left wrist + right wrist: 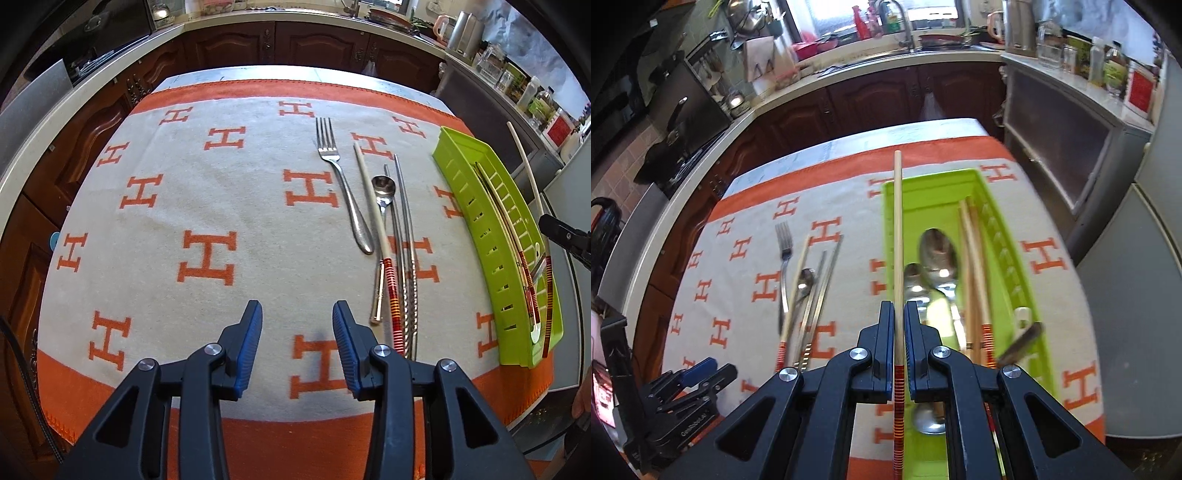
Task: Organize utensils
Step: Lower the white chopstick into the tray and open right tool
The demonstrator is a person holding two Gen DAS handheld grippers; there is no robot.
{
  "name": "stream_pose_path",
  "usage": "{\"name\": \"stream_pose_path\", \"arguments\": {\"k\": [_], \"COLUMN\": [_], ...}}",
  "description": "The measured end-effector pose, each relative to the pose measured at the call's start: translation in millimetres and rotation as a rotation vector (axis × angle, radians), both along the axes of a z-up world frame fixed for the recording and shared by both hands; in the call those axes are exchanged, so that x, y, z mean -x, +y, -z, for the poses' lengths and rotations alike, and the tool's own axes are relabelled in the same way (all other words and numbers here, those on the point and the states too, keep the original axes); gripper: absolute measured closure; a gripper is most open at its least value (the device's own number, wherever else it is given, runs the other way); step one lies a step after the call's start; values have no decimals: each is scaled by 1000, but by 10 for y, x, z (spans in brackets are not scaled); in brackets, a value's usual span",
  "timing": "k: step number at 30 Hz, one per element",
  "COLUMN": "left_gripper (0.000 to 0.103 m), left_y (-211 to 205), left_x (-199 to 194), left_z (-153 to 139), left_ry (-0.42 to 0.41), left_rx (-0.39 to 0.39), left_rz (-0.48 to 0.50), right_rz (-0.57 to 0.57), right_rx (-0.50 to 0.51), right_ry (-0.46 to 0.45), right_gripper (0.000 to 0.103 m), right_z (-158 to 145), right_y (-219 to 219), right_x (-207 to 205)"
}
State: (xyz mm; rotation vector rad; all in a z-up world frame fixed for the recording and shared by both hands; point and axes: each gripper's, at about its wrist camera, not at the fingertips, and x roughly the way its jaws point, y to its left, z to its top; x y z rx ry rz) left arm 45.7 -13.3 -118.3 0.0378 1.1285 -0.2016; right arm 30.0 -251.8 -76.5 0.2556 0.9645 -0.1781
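Right wrist: cream chopstick (898,236), red-striped handle

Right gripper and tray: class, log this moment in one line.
right gripper: shut on chopstick | above green tray | left gripper: open, empty

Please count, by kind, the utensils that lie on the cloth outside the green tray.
Fork: 1
Spoon: 1
Metal chopsticks: 2
Cream chopstick with red bands: 1
Total: 5
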Motion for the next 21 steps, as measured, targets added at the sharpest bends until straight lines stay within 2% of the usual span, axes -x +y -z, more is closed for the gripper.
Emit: {"name": "stream_pose_path", "arguments": {"k": [8, 10, 11, 12, 14, 21], "left_gripper": [65, 65, 65, 65, 64, 64], "left_y": [-170, -192, -203, -211, -230, -281], "left_x": [13, 2, -3, -10, -21, -105], "left_z": [-50, -61, -65, -68, -72, -79], "left_ry": [-12, -13, -12, -11, -8, 8], "left_rx": [-35, -37, -39, -40, -39, -27], "left_rz": [21, 22, 22, 22, 20, 15], "right_rz": [56, 52, 55, 60, 70, 88], "right_rx": [62, 73, 67, 62, 52, -4], "right_ry": [51, 74, 78, 77, 60, 3], "right_gripper": [98, 95, 90, 83, 78, 78], "right_z": [171, 231, 262, 292, 317, 353], "right_y": [-362, -390, -412, -414, -424, -420], "right_x": [89, 72, 56, 34, 30, 19]}}
